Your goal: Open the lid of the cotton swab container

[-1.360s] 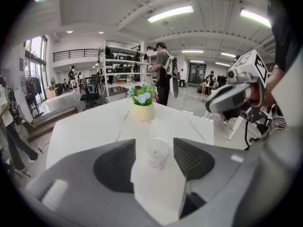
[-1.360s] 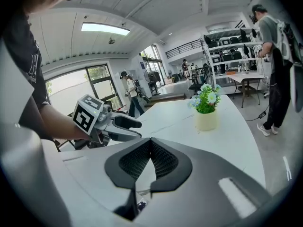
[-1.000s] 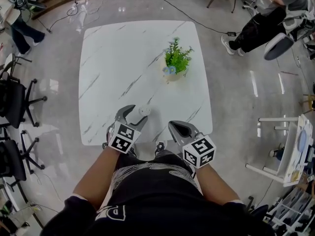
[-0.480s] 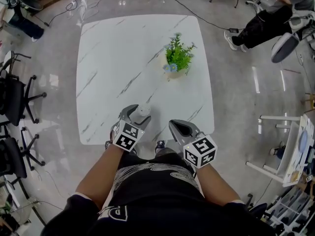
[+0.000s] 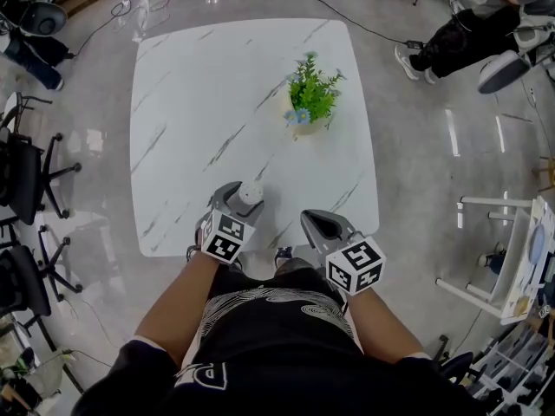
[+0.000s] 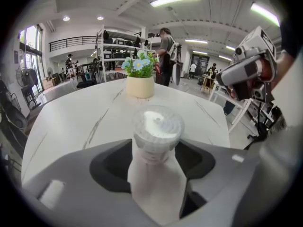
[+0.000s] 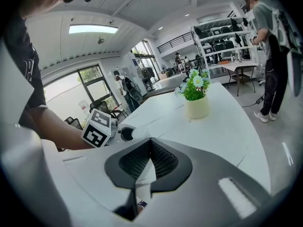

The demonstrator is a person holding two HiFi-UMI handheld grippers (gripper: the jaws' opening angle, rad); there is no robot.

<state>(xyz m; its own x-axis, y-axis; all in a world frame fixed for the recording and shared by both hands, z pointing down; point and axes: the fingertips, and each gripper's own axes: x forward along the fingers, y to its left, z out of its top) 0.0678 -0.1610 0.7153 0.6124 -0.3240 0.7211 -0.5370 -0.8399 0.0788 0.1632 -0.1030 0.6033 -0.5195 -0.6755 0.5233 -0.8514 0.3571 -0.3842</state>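
Left gripper [image 5: 236, 204] lowered toward the near table [image 5: 217, 85] edge, angled down, jaws now spread round the upright cotton swab container [image 6: 152, 154], lid [image 6: 157, 124] on, clear only in left gripper view, right gripper [image 7: 150, 143] alongside, closed, empty.

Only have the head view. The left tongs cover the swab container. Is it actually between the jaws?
Observer: Yes. The left gripper view shows the cotton swab container upright between the left tongs. The jaws are apart, with dark gaps beside its top.
Operator: Lid?
Observer: The lid is on and looks fully seated.
Operator: Right tongs carrying anything?
Observer: No. In the right gripper view the right tongs are shut, pads together, with nothing between them.
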